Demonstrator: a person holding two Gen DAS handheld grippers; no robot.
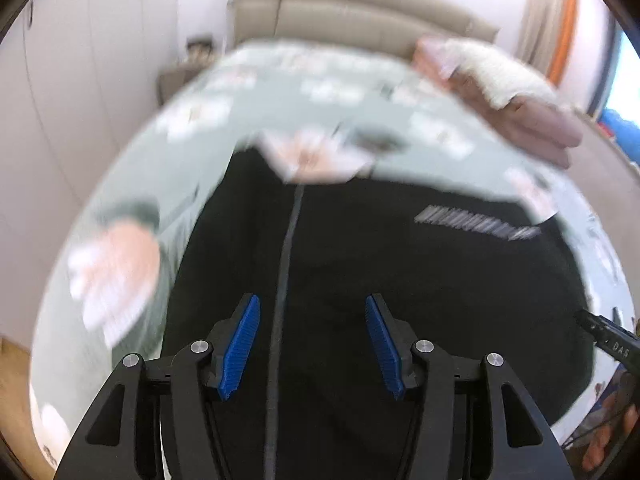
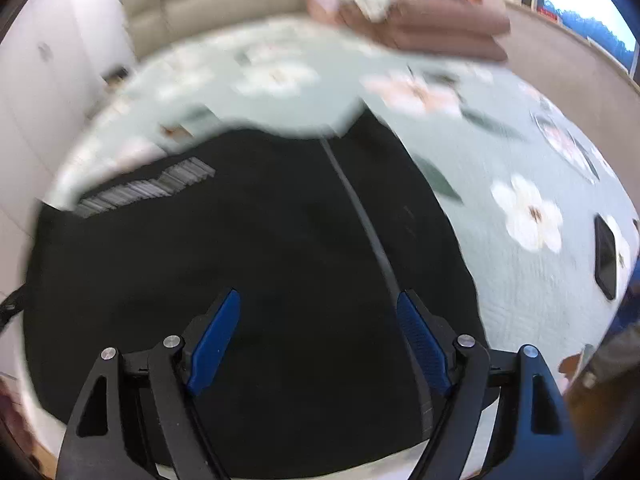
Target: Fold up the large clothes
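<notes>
Both your grippers, left (image 1: 312, 344) & right (image 2: 318, 342), jaws spread, empty above jacket (image 1: 360, 280) on bed (image 2: 520, 264); next grab an edge, fold.

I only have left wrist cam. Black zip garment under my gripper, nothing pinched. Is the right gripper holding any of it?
Observer: No. The right gripper is open over the black zip-front garment, with no cloth between its blue pads.
Operator: Where's the zip relative to it?
Observer: The grey zip line runs down past its right-hand finger, not between the two.
Operator: Anything on the bed out that side that I can't see?
Observer: Yes, a dark flat rectangular phone-like object lies on the pale green floral bedspread, apart from the garment.
Operator: And the stack at the head of the bed?
Observer: Folded mauve cloth with a cream knit piece on top.
</notes>
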